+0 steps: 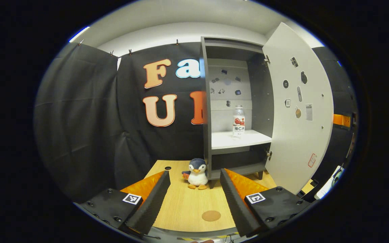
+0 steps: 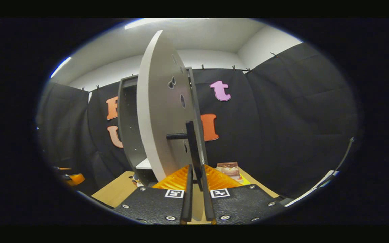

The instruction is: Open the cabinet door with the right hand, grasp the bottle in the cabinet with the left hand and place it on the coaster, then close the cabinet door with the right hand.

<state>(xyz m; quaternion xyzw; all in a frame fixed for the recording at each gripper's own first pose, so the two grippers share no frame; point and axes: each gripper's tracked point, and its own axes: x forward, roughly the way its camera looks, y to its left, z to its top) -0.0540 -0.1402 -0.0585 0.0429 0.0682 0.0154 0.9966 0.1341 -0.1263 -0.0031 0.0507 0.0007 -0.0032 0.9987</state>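
On cabinet shelf (image 1: 240, 139), bottle (image 1: 238, 121) upright; door (image 1: 299, 111) open.

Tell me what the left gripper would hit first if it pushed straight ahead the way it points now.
Probably the plush penguin on the table, which sits between the open left gripper fingers' lines, just before the cabinet base. The bottle stands higher, on the shelf. Depth is unclear.

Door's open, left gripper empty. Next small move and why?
Probably advance the left gripper forward and up toward the bottle: its fingers are spread with nothing between them, the bottle stands upright on the cabinet shelf, and the right gripper is clamped on the door handle.
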